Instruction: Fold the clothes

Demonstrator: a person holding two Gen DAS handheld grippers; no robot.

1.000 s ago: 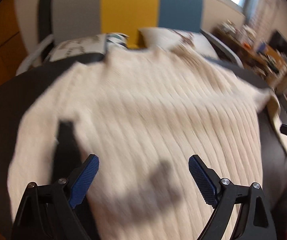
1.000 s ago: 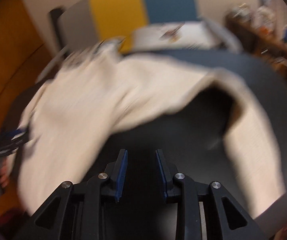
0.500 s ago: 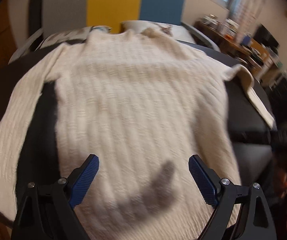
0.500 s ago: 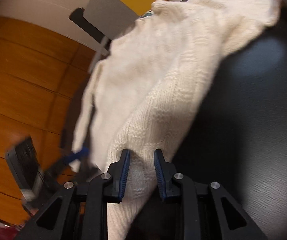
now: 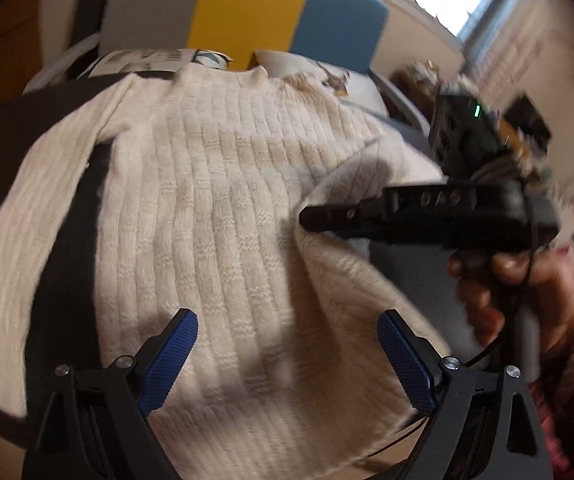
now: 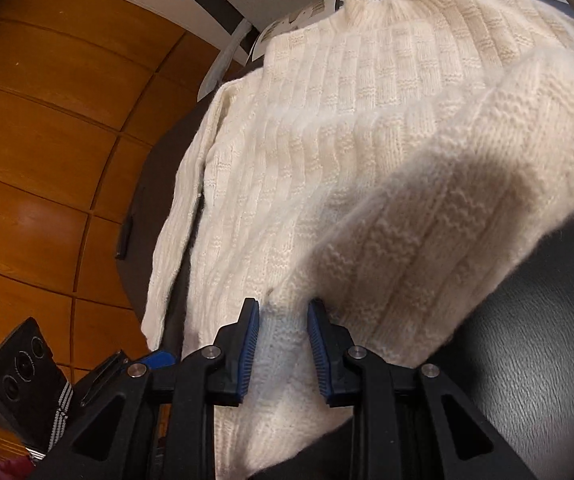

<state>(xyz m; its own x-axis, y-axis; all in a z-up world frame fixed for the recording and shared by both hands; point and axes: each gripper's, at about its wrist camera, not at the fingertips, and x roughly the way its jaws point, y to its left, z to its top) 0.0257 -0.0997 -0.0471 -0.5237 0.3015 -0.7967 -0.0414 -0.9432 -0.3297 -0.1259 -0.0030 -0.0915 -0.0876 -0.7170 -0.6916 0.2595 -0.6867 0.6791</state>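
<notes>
A cream ribbed knit sweater (image 5: 215,200) lies front-up on a dark round table (image 5: 3,136), collar toward the far side. Its left sleeve (image 5: 19,216) rests along the table's left. My left gripper (image 5: 287,344) hovers open over the sweater's lower hem, holding nothing. My right gripper (image 6: 283,332) is shut on the right sleeve (image 6: 427,216), which is lifted and pulled across the sweater's body. In the left wrist view the right gripper (image 5: 311,214) shows as a black tool held by a hand (image 5: 507,276), its tip buried in the raised sleeve cloth.
A chair with grey, yellow and blue panels (image 5: 247,4) stands behind the table, with cushions (image 5: 155,58) on its seat. Wooden wall panelling (image 6: 47,140) lies to the left. A cluttered desk (image 5: 527,128) and window sit at the far right. The left gripper's camera body (image 6: 23,376) shows low left.
The right gripper has carried the right sleeve up and leftward over the sweater's body. The left gripper stays open near the hem, its view shifted slightly.
</notes>
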